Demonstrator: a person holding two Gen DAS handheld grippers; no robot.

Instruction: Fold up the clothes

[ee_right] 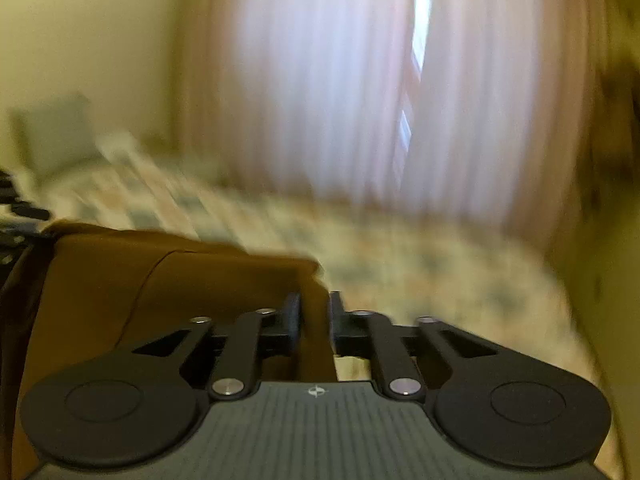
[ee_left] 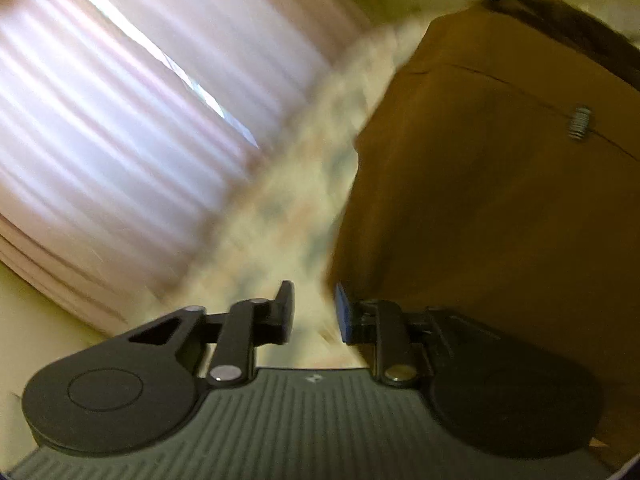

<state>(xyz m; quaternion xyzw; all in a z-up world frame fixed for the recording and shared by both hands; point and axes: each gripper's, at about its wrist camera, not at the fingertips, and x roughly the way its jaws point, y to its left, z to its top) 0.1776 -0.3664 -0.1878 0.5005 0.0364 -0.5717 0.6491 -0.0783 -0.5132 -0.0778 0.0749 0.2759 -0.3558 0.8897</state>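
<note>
Right wrist view: right gripper (ee_right: 315, 320) is standing part-open around the brown garment (ee_right: 160, 280); left gripper (ee_left: 314, 312) is gaping, empty. Folding seems unfinished.

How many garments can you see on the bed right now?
1: a brown garment lying on the patterned bedspread, its corner between the right tool's fingers. Both views are blurred, so others could lie out of frame.
</note>
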